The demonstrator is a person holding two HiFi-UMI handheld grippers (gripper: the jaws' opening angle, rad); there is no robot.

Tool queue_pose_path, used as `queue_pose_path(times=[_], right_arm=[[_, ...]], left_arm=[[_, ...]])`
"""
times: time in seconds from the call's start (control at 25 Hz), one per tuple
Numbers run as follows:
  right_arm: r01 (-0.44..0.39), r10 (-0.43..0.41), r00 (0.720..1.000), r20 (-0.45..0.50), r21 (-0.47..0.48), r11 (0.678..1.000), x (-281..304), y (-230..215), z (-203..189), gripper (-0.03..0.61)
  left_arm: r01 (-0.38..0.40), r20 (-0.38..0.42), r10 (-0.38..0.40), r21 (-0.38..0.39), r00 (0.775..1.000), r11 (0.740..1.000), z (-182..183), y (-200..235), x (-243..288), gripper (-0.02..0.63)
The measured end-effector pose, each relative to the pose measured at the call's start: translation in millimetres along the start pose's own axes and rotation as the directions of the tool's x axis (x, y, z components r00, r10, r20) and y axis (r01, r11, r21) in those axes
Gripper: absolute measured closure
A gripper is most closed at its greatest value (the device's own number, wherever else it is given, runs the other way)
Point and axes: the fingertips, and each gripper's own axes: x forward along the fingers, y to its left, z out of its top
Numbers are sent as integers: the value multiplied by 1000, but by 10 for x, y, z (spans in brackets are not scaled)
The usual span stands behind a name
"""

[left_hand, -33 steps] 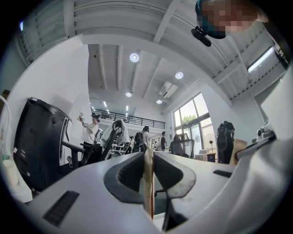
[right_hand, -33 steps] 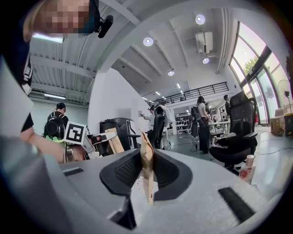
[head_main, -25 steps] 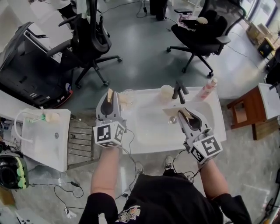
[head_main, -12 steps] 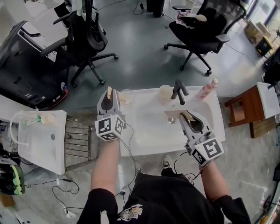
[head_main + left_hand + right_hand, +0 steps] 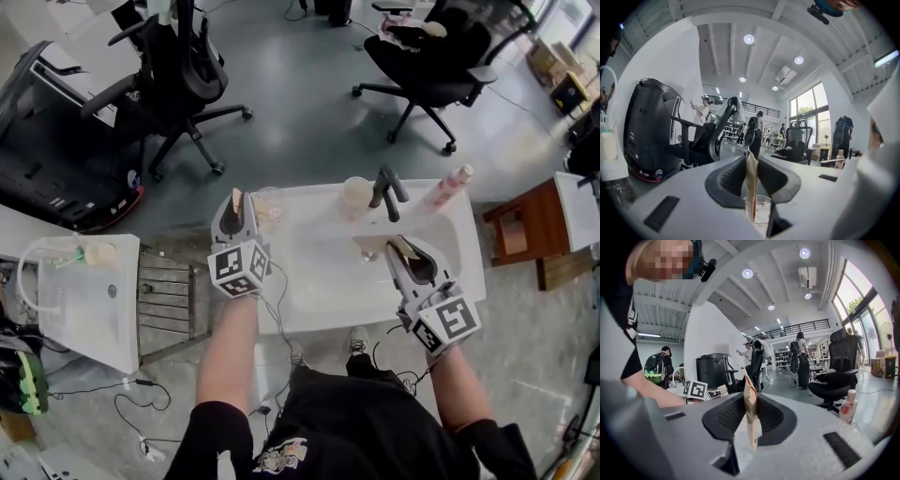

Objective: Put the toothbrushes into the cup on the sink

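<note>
Head view shows the left gripper [image 5: 239,204] pinching a tan toothbrush [image 5: 751,183] upright, just beside the clear cup [image 5: 270,204] at the back left corner of the sink [image 5: 319,281]. The right gripper [image 5: 397,246] has its jaws pressed on a second toothbrush [image 5: 750,413], above the basin near the faucet [image 5: 384,192].

White sink [image 5: 319,281], tan toothbrushes [image 5: 751,183], grey floor [image 5: 300,103].
The grey left gripper [image 5: 236,202] and right gripper [image 5: 398,246] each carry a black-and-white square-marker cube; the far tap [image 5: 384,187] is black, the far-right bottle [image 5: 448,186] pink, the chairs [image 5: 178,66] black.
</note>
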Motion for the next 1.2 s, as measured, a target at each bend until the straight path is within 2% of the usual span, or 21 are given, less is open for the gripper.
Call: queue_pose_path(times=[0.24, 0.6, 0.92, 1.2], right_arm=[[1, -1, 1000, 3, 14, 1000, -5, -9, -33, 503], [-5, 5, 1000, 19, 14, 1000, -35, 28, 40, 503], [-15, 14, 999, 44, 10, 1000, -125, 125, 122, 503], [-25, 25, 997, 76, 2, 1000, -235, 246, 233, 503]], left_arm=[[-4, -40, 5, 30, 999, 1000, -121, -3, -28, 525], [-2, -21, 3, 67, 1000, 998, 34, -23, -149, 502], [5, 20, -7, 95, 1000, 995, 258, -85, -409, 495], [21, 92, -31, 101, 995, 995, 657, -232, -754, 495]])
